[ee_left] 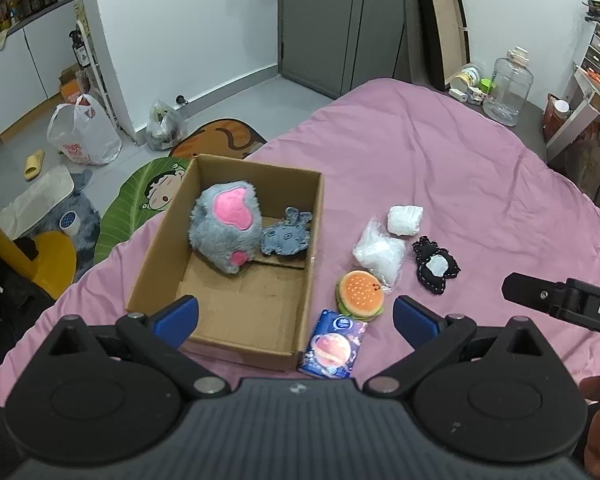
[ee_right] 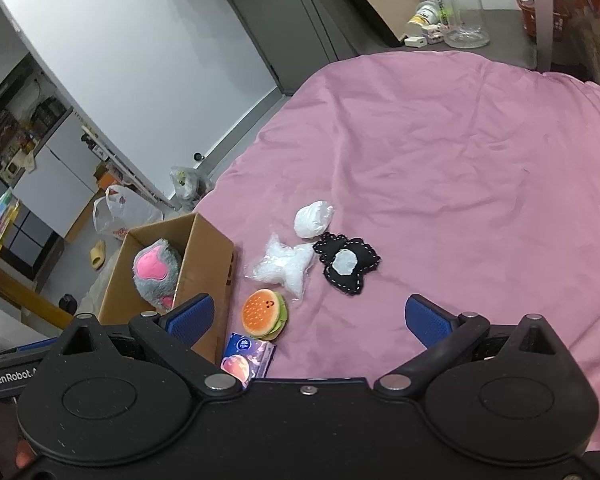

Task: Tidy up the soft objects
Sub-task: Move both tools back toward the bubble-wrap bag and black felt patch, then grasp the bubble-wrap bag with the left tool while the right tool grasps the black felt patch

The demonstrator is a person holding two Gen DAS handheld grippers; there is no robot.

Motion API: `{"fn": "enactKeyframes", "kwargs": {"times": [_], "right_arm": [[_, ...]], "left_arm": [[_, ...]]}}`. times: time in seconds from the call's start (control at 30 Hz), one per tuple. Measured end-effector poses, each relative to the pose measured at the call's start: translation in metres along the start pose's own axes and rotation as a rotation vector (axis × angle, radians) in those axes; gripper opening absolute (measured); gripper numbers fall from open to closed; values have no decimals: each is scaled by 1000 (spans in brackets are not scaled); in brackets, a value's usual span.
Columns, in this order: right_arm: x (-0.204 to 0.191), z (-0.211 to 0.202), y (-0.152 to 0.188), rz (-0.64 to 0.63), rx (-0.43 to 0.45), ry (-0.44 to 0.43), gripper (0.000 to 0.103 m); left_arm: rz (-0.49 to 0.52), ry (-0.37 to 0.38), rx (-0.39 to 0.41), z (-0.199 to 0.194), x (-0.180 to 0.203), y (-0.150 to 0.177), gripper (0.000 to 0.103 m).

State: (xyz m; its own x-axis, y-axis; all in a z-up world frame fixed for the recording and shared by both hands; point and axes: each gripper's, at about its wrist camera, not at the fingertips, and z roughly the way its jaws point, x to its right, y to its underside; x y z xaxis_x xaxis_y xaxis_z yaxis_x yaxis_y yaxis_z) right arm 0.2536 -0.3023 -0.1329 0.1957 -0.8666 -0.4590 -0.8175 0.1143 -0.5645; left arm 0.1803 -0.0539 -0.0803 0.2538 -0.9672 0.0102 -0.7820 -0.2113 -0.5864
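Sorting under way on a pink-sheeted bed (ee_left: 440,152): an open brown cardboard box (ee_left: 236,320) at left already holds a fluffy grey-and-pink plush paw (ee_left: 226,228) and a small grey felt toy (ee_left: 286,236). Just right of it lie an orange burger squishy (ee_left: 359,293), a blue tissue pack (ee_left: 334,346), two white soft bundles and a black felt toy (ee_left: 436,266). The left gripper (ee_left: 296,320) and right gripper (ee_right: 310,320) both hover with jaws wide and empty. The next move is likely closing on the near burger squishy.

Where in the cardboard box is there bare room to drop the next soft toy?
The near half of the brown cardboard box floor is bare. The far end is crowded: grey-and-pink plush paw beside grey felt toy.
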Motion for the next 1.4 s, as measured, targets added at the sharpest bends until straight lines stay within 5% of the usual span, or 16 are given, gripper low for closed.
{"fn": "enactKeyframes", "kwargs": {"times": [0.23, 0.47, 1.4], "right_arm": [[26, 2, -4, 99, 27, -32, 102], [44, 18, -5, 180, -10, -67, 88], [88, 107, -25, 452, -151, -89, 62]], "left_arm": [[32, 1, 24, 7, 25, -3, 100], [66, 14, 35, 20, 49, -11, 94], [73, 37, -77, 128, 88, -44, 64]]}}
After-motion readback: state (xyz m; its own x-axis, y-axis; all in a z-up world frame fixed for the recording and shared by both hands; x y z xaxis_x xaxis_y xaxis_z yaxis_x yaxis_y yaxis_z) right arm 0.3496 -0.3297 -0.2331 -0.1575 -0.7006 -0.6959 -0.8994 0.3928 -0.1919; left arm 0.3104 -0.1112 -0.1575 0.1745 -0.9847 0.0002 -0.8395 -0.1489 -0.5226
